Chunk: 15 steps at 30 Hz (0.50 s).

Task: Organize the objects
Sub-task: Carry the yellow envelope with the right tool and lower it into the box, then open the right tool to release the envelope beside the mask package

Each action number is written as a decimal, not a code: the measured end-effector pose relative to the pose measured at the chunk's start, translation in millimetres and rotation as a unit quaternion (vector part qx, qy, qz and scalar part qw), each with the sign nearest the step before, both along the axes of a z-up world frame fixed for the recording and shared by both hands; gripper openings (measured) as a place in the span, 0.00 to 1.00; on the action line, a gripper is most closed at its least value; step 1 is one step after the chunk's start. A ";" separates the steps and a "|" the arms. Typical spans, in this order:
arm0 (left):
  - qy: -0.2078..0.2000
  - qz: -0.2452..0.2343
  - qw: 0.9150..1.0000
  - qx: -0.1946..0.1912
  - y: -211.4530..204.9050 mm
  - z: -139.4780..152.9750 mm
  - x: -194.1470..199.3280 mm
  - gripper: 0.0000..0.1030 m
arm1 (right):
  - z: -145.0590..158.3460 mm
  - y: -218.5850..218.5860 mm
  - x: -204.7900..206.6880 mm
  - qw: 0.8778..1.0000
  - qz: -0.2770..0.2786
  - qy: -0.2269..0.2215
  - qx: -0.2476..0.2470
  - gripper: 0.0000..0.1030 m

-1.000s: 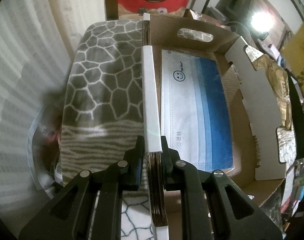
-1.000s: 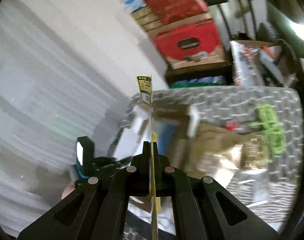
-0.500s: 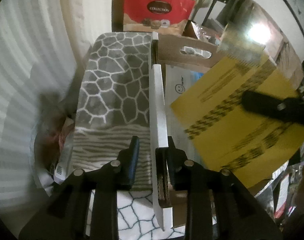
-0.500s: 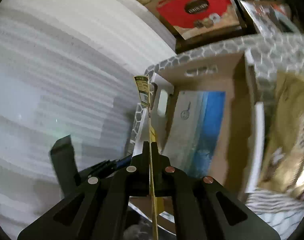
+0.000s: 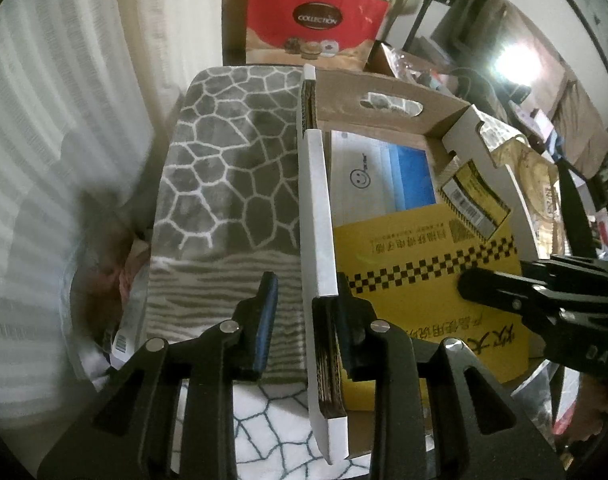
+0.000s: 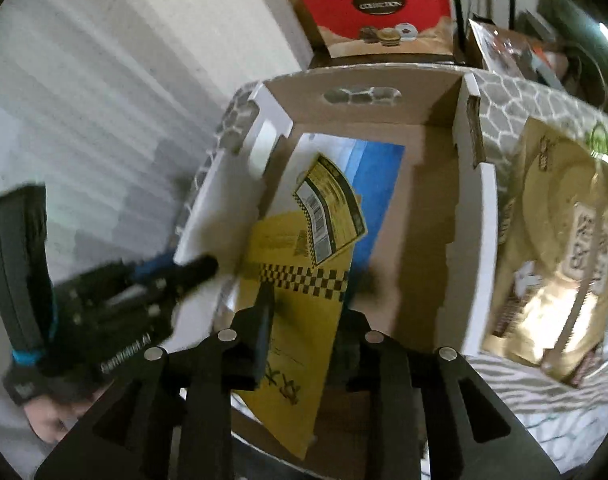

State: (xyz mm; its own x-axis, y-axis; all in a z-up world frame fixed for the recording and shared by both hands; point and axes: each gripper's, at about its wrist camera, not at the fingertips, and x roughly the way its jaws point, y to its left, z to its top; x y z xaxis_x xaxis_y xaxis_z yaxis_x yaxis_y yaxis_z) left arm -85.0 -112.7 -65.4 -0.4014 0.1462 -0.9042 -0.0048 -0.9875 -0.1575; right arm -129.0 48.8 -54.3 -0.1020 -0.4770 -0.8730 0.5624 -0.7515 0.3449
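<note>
A yellow packet with a black checkered band (image 5: 420, 280) lies slanted in the open cardboard box (image 5: 388, 100), over a blue and white mask pack (image 5: 388, 168). My left gripper (image 5: 304, 312) is open, its fingers astride the box's white left wall (image 5: 316, 216), the right finger touching it. My right gripper (image 6: 304, 320) is open right above the yellow packet (image 6: 304, 312) inside the box (image 6: 436, 208). It also shows in the left wrist view (image 5: 544, 300) at the right.
The box sits on a grey and white patterned blanket (image 5: 231, 168). A red paper bag (image 5: 316, 20) stands behind it. Gold snack packets (image 6: 560, 248) lie right of the box. A white ribbed wall (image 6: 83, 100) is at the left.
My right gripper brought the yellow packet down into the box and opened, letting it go. My left gripper opened from its hold on the box's left wall.
</note>
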 end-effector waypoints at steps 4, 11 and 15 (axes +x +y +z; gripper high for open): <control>0.000 0.000 1.000 -0.001 1.2 0.0 0.0 0.26 | -1.1 8.3 8.9 0.999 0.018 0.010 0.031 0.26; -0.005 -0.005 1.000 -0.017 5.0 -4.3 -2.2 0.26 | 17.5 23.3 19.9 0.996 0.034 0.066 0.057 0.26; -0.010 -0.010 0.999 -0.030 9.6 -9.7 -3.1 0.26 | 34.8 38.3 12.8 0.995 0.028 0.077 0.049 0.26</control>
